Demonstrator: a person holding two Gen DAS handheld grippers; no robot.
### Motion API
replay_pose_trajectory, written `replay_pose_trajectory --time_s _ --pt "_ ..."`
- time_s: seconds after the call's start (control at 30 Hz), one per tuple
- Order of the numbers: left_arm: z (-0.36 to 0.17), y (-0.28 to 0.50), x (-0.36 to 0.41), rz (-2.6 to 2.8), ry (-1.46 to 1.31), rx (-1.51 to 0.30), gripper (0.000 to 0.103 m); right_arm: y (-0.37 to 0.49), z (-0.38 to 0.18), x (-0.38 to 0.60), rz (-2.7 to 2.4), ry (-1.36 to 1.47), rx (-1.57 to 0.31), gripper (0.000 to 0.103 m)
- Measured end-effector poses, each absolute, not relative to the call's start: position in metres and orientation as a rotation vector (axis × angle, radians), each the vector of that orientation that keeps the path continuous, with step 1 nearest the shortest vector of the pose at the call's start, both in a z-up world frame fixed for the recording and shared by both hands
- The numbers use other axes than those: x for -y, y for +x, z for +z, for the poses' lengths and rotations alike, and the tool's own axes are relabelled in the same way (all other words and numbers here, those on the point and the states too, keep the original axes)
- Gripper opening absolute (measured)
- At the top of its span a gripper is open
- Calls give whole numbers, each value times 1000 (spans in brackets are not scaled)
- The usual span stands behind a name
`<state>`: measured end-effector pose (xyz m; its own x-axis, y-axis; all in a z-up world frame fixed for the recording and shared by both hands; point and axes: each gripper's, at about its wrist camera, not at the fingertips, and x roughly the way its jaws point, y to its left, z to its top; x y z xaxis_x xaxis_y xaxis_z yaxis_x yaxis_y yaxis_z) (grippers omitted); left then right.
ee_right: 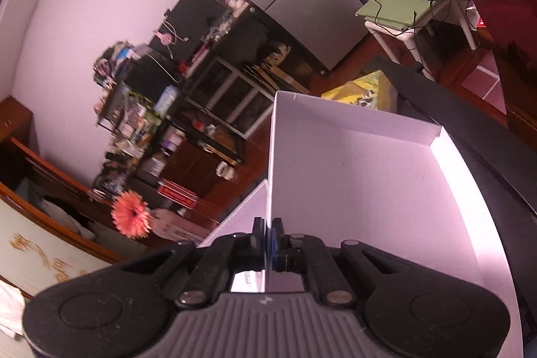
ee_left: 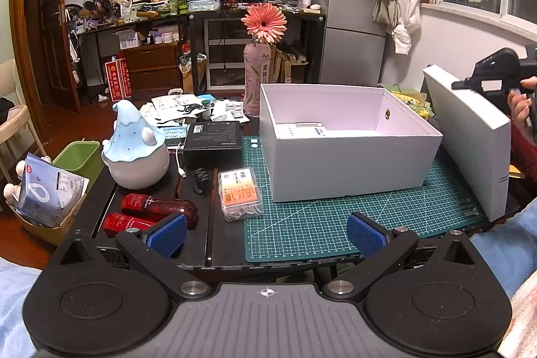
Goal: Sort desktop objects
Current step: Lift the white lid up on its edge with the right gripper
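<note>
- Right claw (ee_right: 267,244): pads pressed together on the thin rim wall of the lid (ee_right: 369,190). Clamping the edge is probably the only workable hold on so broad and flat a part.
- In the left wrist view the lid (ee_left: 470,136) stands tilted on edge at the right end of the mat (ee_left: 319,223), just beside the box (ee_left: 349,156), with a hand (ee_left: 522,109) behind it. Held this way it likely keeps the box mouth clear for loading.
- Left claw (ee_left: 266,234): fingers spread wide, nothing between them, hovering low over the near edge of the counter (ee_left: 201,210). It reads as ready for the first pick.
- Box: open, upright on the mat, nearly empty; only a pale flat item shows on its floor, too small to identify.
- Loose things wait left of the mat: a clear case (ee_left: 240,193) nearest, two red bottles (ee_left: 151,213), a black clip (ee_left: 201,180), a black carton (ee_left: 213,143), and a blue-and-white ornament (ee_left: 136,150).
- Further back: scattered papers and a pink bottle with a flower (ee_left: 265,22), touching the box's far left corner or just behind it; cannot tell which.
- Judgement: sorting barely begun; the case is the easiest first grab, being nearest the open claw.
</note>
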<state>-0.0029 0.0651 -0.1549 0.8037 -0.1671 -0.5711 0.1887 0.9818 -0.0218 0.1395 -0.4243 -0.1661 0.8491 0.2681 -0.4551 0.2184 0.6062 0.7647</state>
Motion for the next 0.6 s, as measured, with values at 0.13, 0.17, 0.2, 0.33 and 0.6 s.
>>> replay_pose_trajectory --time_s 0.13,0.17,0.2,0.33,0.6 --pt "-155 -3 -64 -189 41 -608 103 134 -158 425 45 943 -546 3" --pt "-155 -3 -64 -189 42 -608 103 133 -156 424 50 943 -537 3" --pt "-155 -3 -64 -189 43 -608 103 132 -154 423 56 944 -529 3" --pt "-155 -3 -63 -189 48 -608 103 128 -143 419 89 946 -497 3" --pt "-156 -2 -64 -190 45 -612 103 117 -104 400 168 921 -425 4"
